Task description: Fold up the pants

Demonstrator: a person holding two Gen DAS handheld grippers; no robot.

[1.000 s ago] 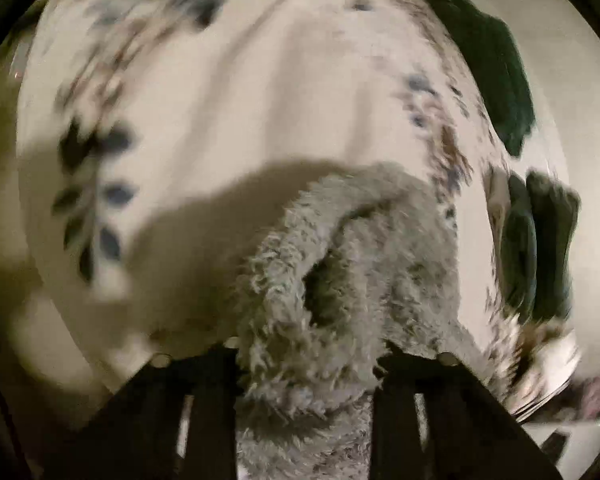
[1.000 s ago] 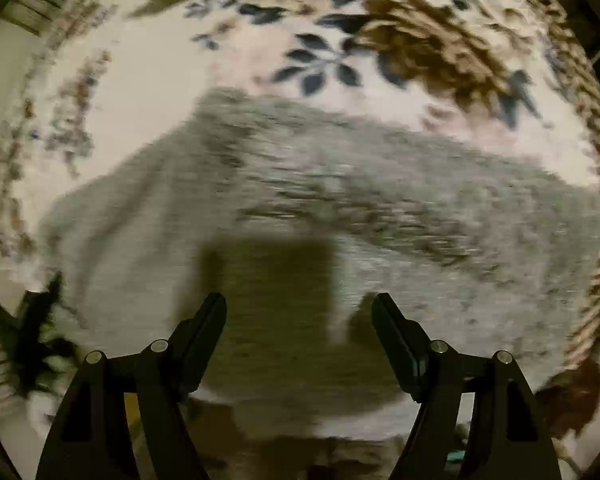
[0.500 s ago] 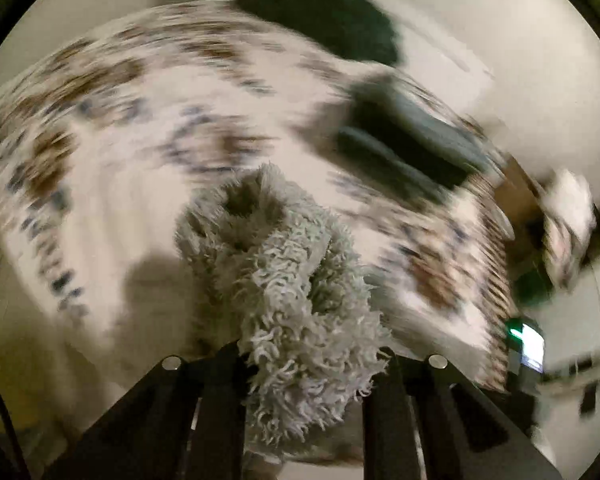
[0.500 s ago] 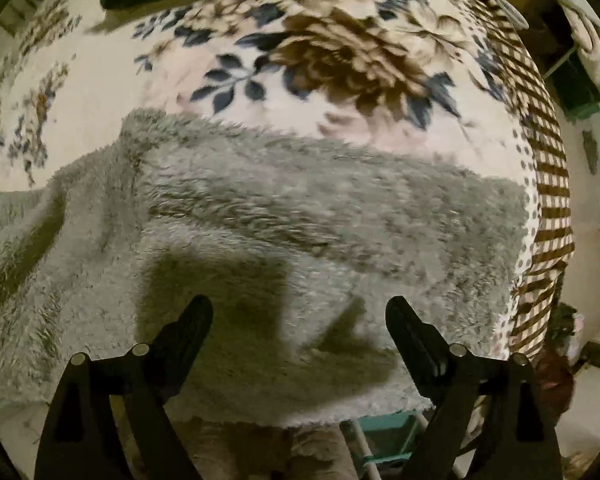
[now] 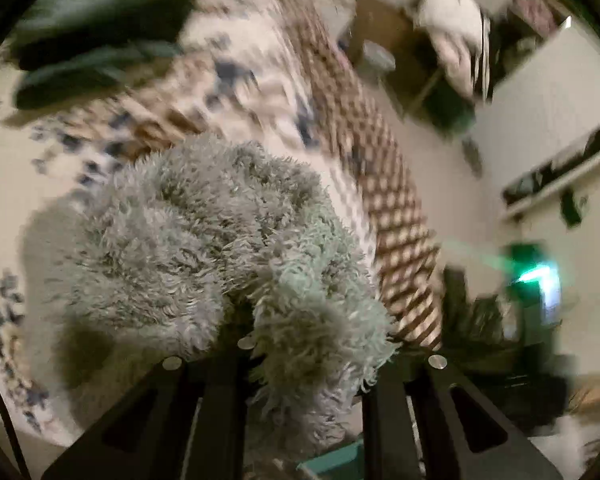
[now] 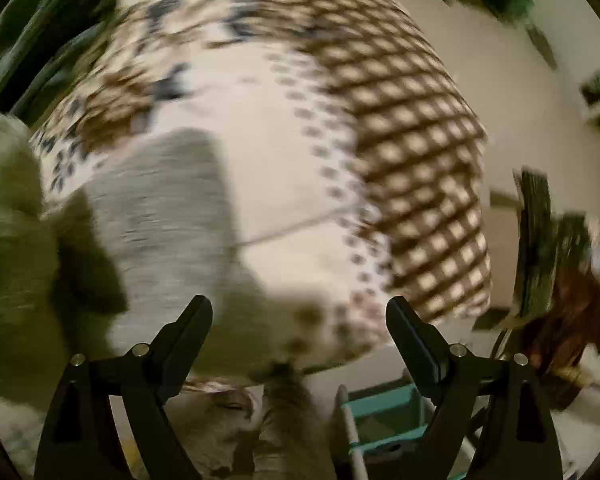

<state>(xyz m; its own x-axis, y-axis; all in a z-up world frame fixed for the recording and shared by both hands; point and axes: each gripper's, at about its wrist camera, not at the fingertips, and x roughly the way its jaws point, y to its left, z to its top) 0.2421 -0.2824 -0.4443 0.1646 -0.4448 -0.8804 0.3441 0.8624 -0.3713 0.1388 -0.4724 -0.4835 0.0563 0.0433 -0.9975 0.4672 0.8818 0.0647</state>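
The grey fluffy pants (image 5: 204,232) hang bunched from my left gripper (image 5: 304,360), whose jaws are easing open a little with the fleece still pinched between them. The bunch is lifted above the floral bedspread (image 5: 260,60). In the right wrist view a flat grey part of the pants (image 6: 168,216) lies on the bedspread (image 6: 292,152), left of and beyond my right gripper (image 6: 299,308). That gripper points down, open wide, with nothing between its fingers. Both views are blurred by motion.
Dark green clothes (image 5: 100,20) lie on the far side of the bed. The brown checked border (image 6: 412,152) marks the bed's edge, with pale floor beyond. A teal crate (image 6: 384,412) stands below the edge. Furniture and clutter (image 5: 440,40) sit by the wall.
The left gripper has swung across the bed and rolled, carrying the pants bunch toward the checked edge. The right gripper has slid off the pants toward that edge, its jaws a little wider.
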